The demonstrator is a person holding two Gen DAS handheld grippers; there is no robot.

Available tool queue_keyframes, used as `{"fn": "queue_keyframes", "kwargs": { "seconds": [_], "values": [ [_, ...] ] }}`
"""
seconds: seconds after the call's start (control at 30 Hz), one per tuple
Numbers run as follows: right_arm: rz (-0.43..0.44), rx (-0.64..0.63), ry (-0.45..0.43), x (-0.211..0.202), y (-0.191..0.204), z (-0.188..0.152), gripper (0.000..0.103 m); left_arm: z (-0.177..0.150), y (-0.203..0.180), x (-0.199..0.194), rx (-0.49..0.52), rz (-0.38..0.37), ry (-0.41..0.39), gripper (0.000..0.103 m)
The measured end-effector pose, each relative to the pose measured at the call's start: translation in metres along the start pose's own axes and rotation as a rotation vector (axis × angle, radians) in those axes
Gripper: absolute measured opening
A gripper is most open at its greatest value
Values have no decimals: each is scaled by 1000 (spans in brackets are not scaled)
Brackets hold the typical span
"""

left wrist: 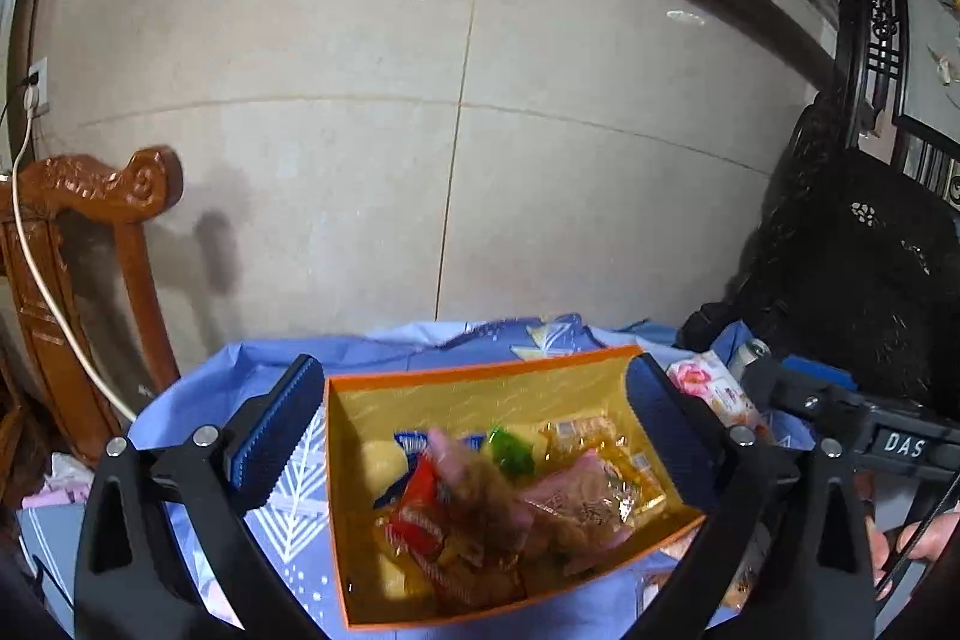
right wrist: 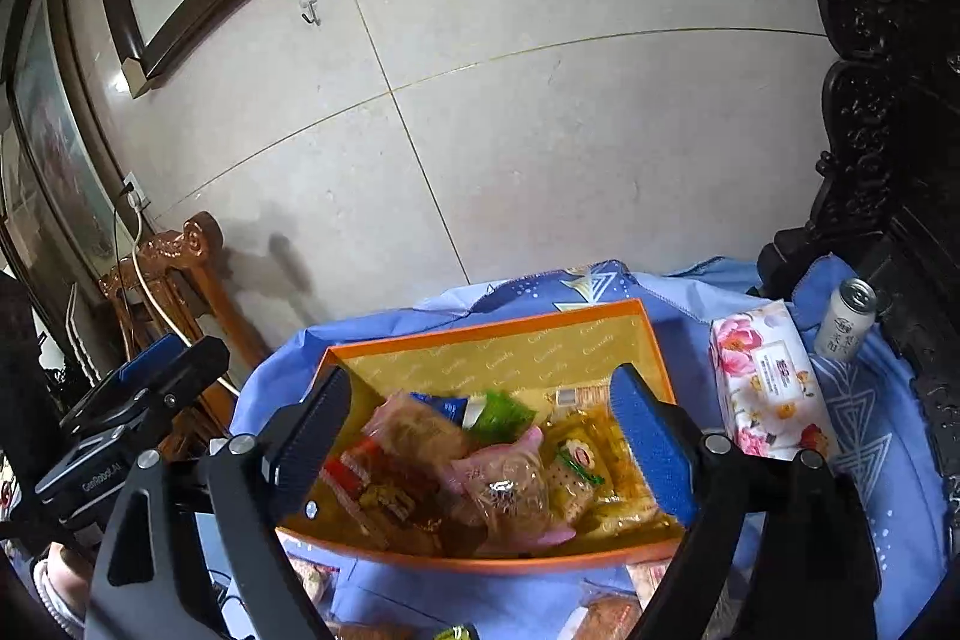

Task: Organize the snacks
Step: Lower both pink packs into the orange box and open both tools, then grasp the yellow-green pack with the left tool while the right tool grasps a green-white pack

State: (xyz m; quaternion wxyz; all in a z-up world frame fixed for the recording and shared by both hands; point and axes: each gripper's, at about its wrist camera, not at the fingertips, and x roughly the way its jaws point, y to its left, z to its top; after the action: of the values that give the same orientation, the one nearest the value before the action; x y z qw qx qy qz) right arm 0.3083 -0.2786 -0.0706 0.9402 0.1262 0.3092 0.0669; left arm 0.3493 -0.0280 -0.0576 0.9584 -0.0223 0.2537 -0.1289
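An orange box with a gold lining sits on the blue patterned cloth. Several snack packets lie piled inside it: a red one, a green one and a pink see-through one. A brown packet above the pile is blurred. My left gripper is open over the box, its blue-padded fingers spread past the box's sides, nothing between them. My right gripper is also open over the box and holds nothing.
A floral tissue pack and a white can stand right of the box. More snack packets lie on the cloth at the near edge. A carved wooden chair is at the left, dark carved furniture at the right, a tiled wall behind.
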Motion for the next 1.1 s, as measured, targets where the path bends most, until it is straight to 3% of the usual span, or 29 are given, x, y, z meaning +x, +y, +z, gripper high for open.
{"fn": "queue_keyframes", "kwargs": {
  "seconds": [0.27, 0.47, 0.6, 0.7, 0.87, 1.1],
  "values": [
    [-21, -10, 56, -31, 0, -45, 89, -43, 15, -35, -52, 24, 73, 99],
    [11, -27, 210, -49, 1, -124, 89, -94, 28, -69, -71, 22, 139, 99],
    [41, -160, 347, -45, 13, -189, 89, -125, 27, -91, -53, 12, 177, 99],
    [58, -237, 394, -37, 18, -221, 89, -145, 26, -103, -50, 19, 218, 99],
    [53, -341, 453, -15, 20, -255, 86, -165, 27, -117, -73, 25, 248, 99],
    [63, -428, 509, 7, 25, -267, 79, -176, 25, -126, -68, 52, 275, 99]
  ]
}}
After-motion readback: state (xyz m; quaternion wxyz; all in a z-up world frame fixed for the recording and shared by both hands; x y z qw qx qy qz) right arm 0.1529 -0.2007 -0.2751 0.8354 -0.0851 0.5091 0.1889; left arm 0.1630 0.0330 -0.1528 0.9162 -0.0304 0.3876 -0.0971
